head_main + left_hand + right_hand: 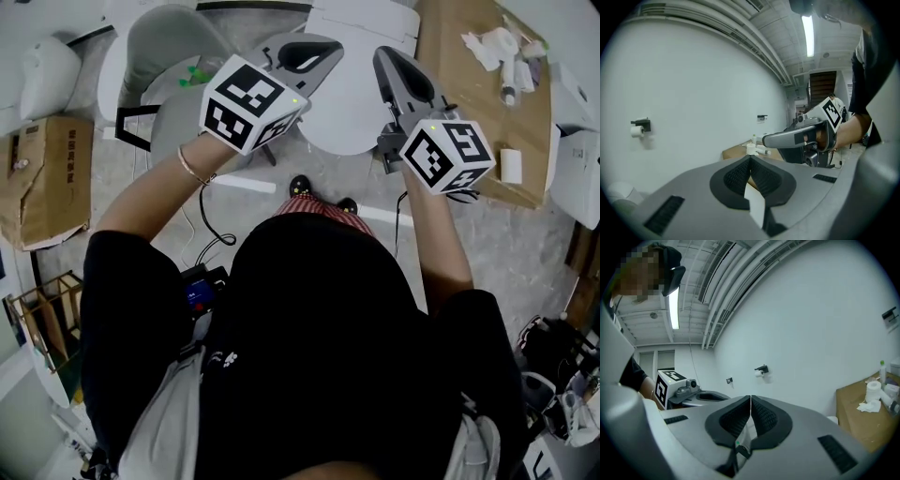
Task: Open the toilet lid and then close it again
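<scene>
Item: toilet lid [345,117], down; I judged it stiff, smooth, light plastic.
Hold at front rim; left gripper [319,52] and right gripper [389,61] jaws were pressed together, empty.

Head view: looked steeply down, close over the grey left gripper [314,54] and grey right gripper [394,70].
Gripper views: sat just behind their jaws, tilted up.
Shared: plain white wall [693,93], brown wooden table [860,413].
</scene>
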### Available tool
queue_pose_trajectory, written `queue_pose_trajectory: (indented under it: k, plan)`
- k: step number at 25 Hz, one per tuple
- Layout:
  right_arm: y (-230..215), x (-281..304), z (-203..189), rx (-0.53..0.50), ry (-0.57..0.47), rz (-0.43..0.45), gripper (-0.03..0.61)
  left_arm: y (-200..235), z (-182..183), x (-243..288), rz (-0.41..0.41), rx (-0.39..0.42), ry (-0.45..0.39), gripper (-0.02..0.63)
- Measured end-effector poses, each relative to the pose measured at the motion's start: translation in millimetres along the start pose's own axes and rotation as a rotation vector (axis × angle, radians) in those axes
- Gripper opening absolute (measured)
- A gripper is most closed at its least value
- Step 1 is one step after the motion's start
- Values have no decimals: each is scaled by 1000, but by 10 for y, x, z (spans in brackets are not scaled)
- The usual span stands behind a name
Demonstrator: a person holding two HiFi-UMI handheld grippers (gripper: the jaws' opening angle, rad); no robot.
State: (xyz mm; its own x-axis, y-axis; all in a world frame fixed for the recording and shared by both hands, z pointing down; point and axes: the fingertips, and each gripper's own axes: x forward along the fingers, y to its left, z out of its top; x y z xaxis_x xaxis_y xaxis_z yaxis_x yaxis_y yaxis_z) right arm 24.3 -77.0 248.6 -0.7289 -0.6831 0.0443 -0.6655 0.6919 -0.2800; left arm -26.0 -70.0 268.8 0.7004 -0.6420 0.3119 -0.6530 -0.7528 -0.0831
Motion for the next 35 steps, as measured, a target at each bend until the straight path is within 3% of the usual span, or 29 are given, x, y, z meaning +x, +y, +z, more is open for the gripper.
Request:
queue_pose_trajectory:
  k: [8,16,25,35]
  plan:
    - [-109,-177,332,-57,-45,-38,21,-39,356,80,9,25,-67,5]
    - [-183,-309,678,-112,-98,-44,21,-23,729,206,7,-2,-185,5]
    - [-221,-455,856,-98,-142,-15,21,-74,765,352,16,-67,-196,5]
    - [-271,-512,894,-100,-149,-17,21,-98,858,375,38,-27,-226,5]
